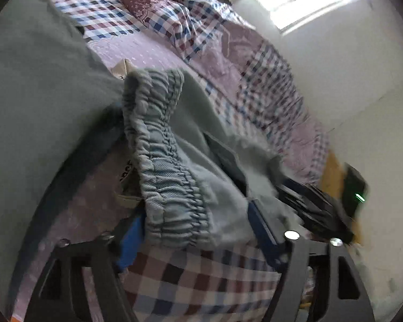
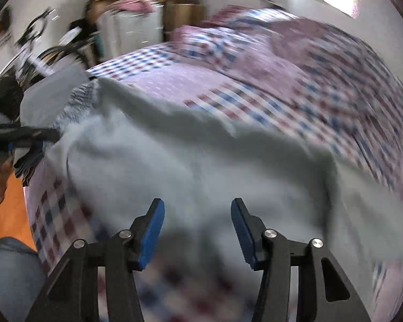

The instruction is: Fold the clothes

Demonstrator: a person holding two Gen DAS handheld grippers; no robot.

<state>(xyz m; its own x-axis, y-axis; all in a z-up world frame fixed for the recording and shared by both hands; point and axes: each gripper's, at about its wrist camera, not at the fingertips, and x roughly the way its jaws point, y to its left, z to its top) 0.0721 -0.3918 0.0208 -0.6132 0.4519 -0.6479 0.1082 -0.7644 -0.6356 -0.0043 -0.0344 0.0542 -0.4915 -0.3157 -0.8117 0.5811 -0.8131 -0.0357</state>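
The pale blue-grey pants (image 1: 174,161) are lying on the checkered bed (image 1: 201,276). Their elastic waistband sits between the left tool's (image 1: 198,222) 2 blue pads, looks pinched. Right tool (image 2: 197,230) is over the pants' plain end, jaws apart, nothing in them.

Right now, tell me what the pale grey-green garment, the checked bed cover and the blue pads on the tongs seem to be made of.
Pale grey-green garment: soft matte knit, probably cotton fleece; its gathered elastic waistband shows twill-like ribbing.
Checked bed cover: thin woven cloth, likely cotton, matte, creasing in soft folds.
Blue pads on the tongs: probably rubber or ribbed plastic, dull finish, on black rigid plastic-looking arms.
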